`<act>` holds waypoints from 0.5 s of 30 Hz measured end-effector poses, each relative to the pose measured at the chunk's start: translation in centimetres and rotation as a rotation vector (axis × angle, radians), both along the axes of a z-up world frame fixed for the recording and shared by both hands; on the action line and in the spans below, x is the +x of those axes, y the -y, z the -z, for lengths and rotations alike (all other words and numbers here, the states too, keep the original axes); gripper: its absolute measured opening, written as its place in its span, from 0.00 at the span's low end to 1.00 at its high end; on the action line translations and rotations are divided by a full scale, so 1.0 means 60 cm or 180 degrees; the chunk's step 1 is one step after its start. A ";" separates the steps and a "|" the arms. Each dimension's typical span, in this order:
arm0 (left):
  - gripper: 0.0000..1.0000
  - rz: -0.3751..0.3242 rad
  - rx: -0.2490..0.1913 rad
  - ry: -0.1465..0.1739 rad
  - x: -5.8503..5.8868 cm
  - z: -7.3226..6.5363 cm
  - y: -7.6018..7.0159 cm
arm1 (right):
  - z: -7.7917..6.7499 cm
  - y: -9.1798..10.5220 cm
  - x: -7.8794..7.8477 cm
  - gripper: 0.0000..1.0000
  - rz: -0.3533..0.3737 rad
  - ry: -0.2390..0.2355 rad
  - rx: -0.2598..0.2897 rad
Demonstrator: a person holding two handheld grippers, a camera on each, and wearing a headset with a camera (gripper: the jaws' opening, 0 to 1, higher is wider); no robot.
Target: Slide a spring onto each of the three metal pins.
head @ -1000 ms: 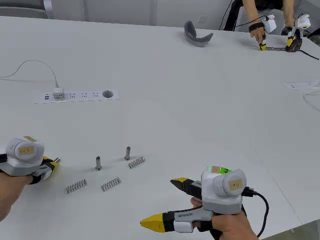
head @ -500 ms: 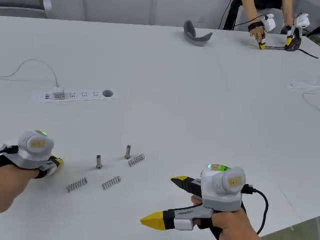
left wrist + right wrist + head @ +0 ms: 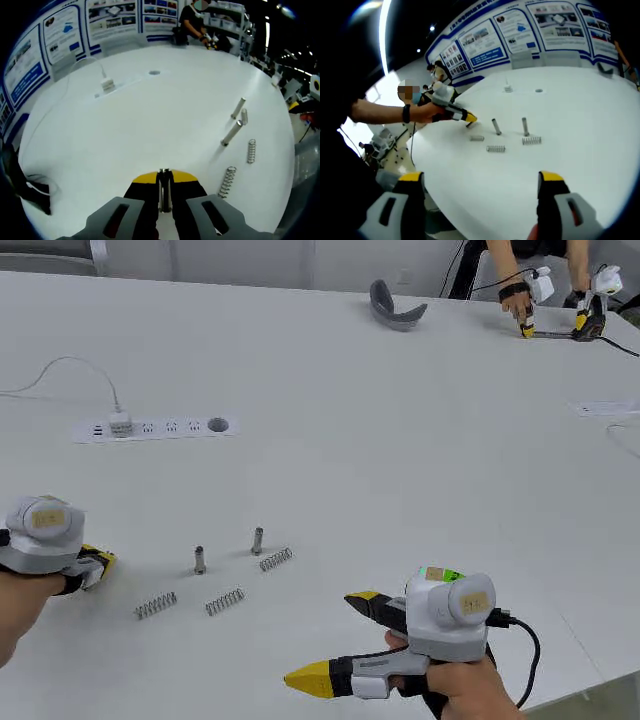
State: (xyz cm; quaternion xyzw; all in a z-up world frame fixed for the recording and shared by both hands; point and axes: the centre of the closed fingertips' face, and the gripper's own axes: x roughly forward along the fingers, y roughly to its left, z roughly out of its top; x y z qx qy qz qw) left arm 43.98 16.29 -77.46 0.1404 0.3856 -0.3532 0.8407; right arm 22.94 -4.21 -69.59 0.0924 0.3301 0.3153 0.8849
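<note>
Two metal pins (image 3: 199, 560) (image 3: 257, 540) stand upright on the white table (image 3: 380, 470). Three springs lie beside them: one (image 3: 275, 559) next to the right pin, two (image 3: 225, 601) (image 3: 155, 605) nearer me. My left gripper (image 3: 100, 562) hovers left of the pins, its yellow jaws shut on a thin metal pin (image 3: 163, 189). In the left gripper view the pins (image 3: 231, 133) and springs (image 3: 251, 150) lie to the right. My right gripper (image 3: 320, 638) is open and empty, near the front edge. In its view, pins (image 3: 496, 126) and springs (image 3: 495, 148) lie ahead.
A white power strip (image 3: 150, 428) with a plugged-in cable lies at the back left. A grey curved object (image 3: 395, 305) rests far back. Another person works with grippers (image 3: 555, 300) at the far right corner. The table's edge runs close at the lower right.
My left gripper has drifted slightly left and rolled in the hand, still shut. The right gripper, pins and springs stay where they were.
</note>
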 end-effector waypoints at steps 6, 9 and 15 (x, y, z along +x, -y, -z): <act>0.08 -0.0034 0.0004 0.0029 -0.007 -0.006 -0.011 | 0.000 -0.006 0.000 0.95 -0.0028 0.0004 -0.0001; 0.08 -0.0043 0.0014 0.0066 -0.009 -0.012 -0.015 | 0.001 -0.008 -0.001 0.95 -0.0039 -0.0003 -0.0005; 0.08 -0.0057 0.0002 0.0113 -0.017 -0.026 -0.023 | 0.001 -0.010 -0.001 0.95 -0.0047 -0.0001 -0.0006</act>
